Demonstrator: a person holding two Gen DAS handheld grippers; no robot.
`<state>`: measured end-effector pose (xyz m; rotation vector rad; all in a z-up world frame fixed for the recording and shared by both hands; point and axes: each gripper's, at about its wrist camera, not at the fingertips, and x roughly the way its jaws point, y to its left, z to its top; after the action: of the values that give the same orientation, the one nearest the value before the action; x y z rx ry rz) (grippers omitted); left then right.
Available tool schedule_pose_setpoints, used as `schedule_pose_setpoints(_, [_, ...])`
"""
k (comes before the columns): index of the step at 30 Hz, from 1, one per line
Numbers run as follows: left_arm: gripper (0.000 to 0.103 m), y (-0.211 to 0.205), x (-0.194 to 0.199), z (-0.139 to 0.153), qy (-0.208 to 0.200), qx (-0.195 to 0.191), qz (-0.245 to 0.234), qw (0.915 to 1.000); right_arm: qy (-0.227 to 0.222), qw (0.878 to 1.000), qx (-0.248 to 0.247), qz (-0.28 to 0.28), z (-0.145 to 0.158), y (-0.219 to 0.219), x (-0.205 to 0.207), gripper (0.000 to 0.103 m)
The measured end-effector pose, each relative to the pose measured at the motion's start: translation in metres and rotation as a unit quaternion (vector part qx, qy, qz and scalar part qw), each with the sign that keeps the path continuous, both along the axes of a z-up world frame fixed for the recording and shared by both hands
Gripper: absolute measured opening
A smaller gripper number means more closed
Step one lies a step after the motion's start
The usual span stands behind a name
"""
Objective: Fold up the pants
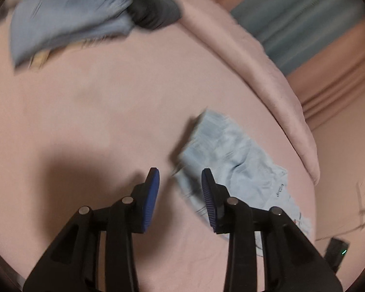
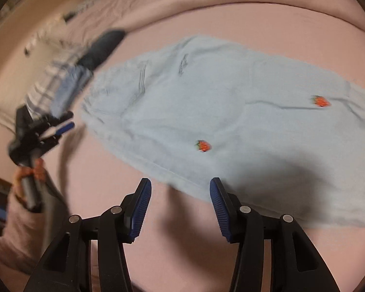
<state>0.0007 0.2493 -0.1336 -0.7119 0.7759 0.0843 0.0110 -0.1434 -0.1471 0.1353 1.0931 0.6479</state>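
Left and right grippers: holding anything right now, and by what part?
Nothing is held. The left gripper stands open beside the edge of the light blue pants; the right gripper stands open at their near edge, with no fabric pinched.

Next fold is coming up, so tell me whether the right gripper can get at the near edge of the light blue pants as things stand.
Probably yes. The right gripper is open just above the near edge of the pants, nothing lies between, and the left gripper is off to the side.
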Motion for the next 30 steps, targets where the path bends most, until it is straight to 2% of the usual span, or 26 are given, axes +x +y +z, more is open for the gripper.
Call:
schedule_pose_setpoints(2, [0.042,-0.025,0.015,0.016,-0.024,0.012,-0.044,0.9987,-0.032,0.997,-0.016,-0.063,0.014,-0.039,0.014,0.051])
schedule_pose_setpoints(4, [0.048,-0.05,0.033,0.022,-0.036,0.005,-0.09,0.9953,-0.045,0.989,-0.045,-0.136,0.023,-0.077,0.031,0.051])
schedule_pose_setpoints(6, [0.05,-0.082,0.052,0.02,-0.035,0.002,-0.132,0.9907,-0.066,0.976,-0.059,-0.201,0.03,-0.123,0.048,0.051])
schedule_pose_setpoints(8, [0.05,-0.114,0.07,0.007,-0.019,0.001,-0.172,0.9849,-0.093,0.963,-0.086,-0.236,0.029,-0.158,0.056,0.051])
schedule_pose_setpoints(9, [0.05,-0.124,0.076,-0.005,0.002,0.003,-0.187,0.9823,-0.086,0.961,-0.098,-0.243,0.023,-0.17,0.059,0.051])
schedule_pose_setpoints(10, [0.049,-0.133,0.079,-0.022,0.037,0.021,-0.193,0.9803,-0.051,0.961,-0.112,-0.248,0.008,-0.188,0.063,0.051])
schedule_pose_setpoints(11, [0.043,-0.135,0.077,-0.04,0.073,0.041,-0.195,0.9771,-0.001,0.959,-0.13,-0.252,-0.012,-0.207,0.064,0.05])
schedule_pose_setpoints(12, [0.036,-0.134,0.074,-0.044,0.071,0.049,-0.198,0.9763,0.016,0.959,-0.125,-0.252,-0.022,-0.219,0.06,0.047])
schedule_pose_setpoints(13, [0.036,-0.131,0.065,-0.04,0.053,0.064,-0.205,0.9753,0.0,0.967,-0.084,-0.242,-0.02,-0.235,0.047,0.046])
schedule_pose_setpoints(14, [0.036,-0.128,0.059,-0.038,0.057,0.068,-0.212,0.9733,-0.001,0.966,-0.081,-0.244,-0.016,-0.243,0.041,0.046])
schedule_pose_setpoints(16, [0.038,-0.12,0.053,-0.031,0.073,0.07,-0.212,0.9719,-0.026,0.958,-0.11,-0.264,-0.001,-0.267,0.03,0.049])
schedule_pose_setpoints(18, [0.05,-0.117,0.05,-0.022,0.078,0.086,-0.2,0.9729,-0.053,0.953,-0.114,-0.276,0.01,-0.285,0.032,0.05])
schedule_pose_setpoints(20, [0.054,-0.129,0.064,-0.006,0.059,0.101,-0.195,0.9739,-0.066,0.949,-0.109,-0.287,0.016,-0.301,0.047,0.05])
schedule_pose_setpoints(22, [0.055,-0.144,0.088,0.001,0.043,0.087,-0.202,0.9744,-0.079,0.95,-0.1,-0.285,0.018,-0.309,0.071,0.05])
schedule_pose_setpoints(26, [0.057,-0.178,0.129,-0.005,0.036,0.071,-0.209,0.9747,-0.044,0.957,-0.048,-0.284,0.012,-0.324,0.119,0.05])
schedule_pose_setpoints(28, [0.057,-0.191,0.143,-0.012,0.037,0.056,-0.219,0.9733,-0.031,0.961,-0.041,-0.272,0.007,-0.316,0.146,0.05])
schedule_pose_setpoints(30, [0.059,-0.198,0.151,-0.017,0.038,0.058,-0.229,0.971,-0.001,0.966,-0.031,-0.258,-0.001,-0.318,0.167,0.05])
